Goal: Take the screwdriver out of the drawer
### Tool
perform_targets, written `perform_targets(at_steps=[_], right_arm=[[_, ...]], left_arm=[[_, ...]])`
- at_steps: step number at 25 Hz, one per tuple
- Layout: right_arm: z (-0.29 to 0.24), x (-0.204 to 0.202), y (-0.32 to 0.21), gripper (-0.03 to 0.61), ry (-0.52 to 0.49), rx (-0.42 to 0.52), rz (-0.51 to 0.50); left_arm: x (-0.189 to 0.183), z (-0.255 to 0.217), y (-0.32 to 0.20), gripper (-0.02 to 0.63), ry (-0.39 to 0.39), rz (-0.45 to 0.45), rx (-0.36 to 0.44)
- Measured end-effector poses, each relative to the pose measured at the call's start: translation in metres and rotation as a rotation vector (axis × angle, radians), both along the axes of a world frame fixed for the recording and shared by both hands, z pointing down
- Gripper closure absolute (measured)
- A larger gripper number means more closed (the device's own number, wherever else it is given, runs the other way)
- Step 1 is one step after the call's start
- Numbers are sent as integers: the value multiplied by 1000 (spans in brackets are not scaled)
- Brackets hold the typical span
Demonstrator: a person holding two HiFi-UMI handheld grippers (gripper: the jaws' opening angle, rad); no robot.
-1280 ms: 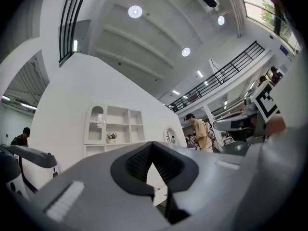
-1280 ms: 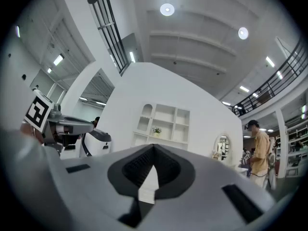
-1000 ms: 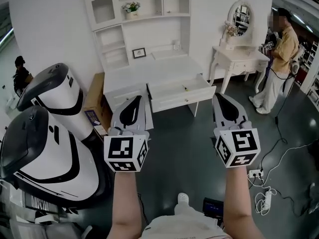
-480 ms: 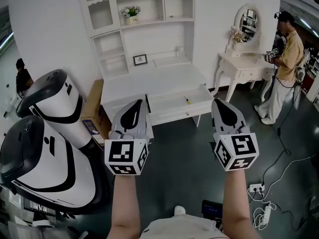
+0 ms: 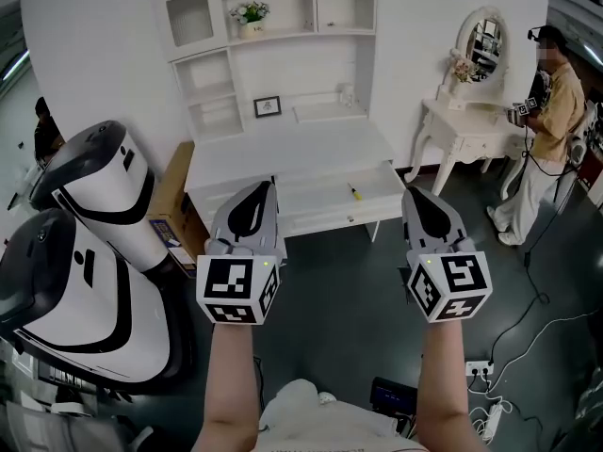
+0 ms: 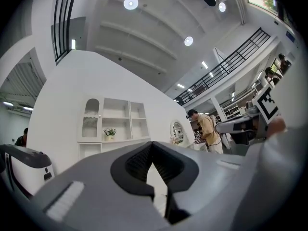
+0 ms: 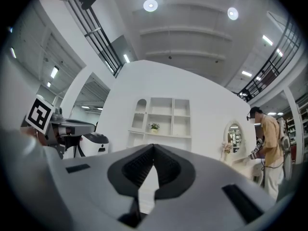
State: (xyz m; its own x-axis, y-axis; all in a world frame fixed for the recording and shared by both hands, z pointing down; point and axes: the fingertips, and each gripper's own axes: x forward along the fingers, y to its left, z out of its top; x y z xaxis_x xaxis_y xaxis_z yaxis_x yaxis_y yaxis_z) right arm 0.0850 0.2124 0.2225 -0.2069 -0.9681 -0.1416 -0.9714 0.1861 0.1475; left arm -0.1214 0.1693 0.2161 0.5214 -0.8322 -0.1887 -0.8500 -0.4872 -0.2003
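Note:
A white desk (image 5: pixel 292 149) with a shelf unit stands ahead, its right drawer (image 5: pixel 377 179) pulled open. In the drawer lies a small screwdriver (image 5: pixel 355 192) with a yellow handle. My left gripper (image 5: pixel 264 185) is held out in front of the desk's left half, shut and empty. My right gripper (image 5: pixel 412 193) hovers just right of the drawer's corner, also shut with nothing in it. Both are short of the drawer and above the dark floor. In the left gripper view the left gripper (image 6: pixel 153 143) points at the shelves, as does the right gripper (image 7: pixel 153 146) in the right gripper view.
Two large white and black machines (image 5: pixel 85 252) stand at the left, a cardboard box (image 5: pixel 170 196) between them and the desk. A white dressing table (image 5: pixel 471 121) with an oval mirror stands at the right, a person (image 5: pixel 551 111) beside it. Cables and a power strip (image 5: pixel 480 370) lie on the floor.
Both grippers and the head view have moved toward the desk, which now sits lower and nearer in the picture. The jaws stayed shut. The person at the right has shifted slightly.

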Motion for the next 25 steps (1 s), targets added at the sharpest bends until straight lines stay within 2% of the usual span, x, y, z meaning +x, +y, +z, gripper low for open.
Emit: perform_targets(at_steps=[12, 25], right_arm=[[20, 15, -44, 572, 15, -39, 30], [15, 15, -170, 572, 58, -52, 49]], left_arm=[[22, 13, -55, 604, 27, 35, -15], [24, 14, -190, 604, 59, 55, -26]])
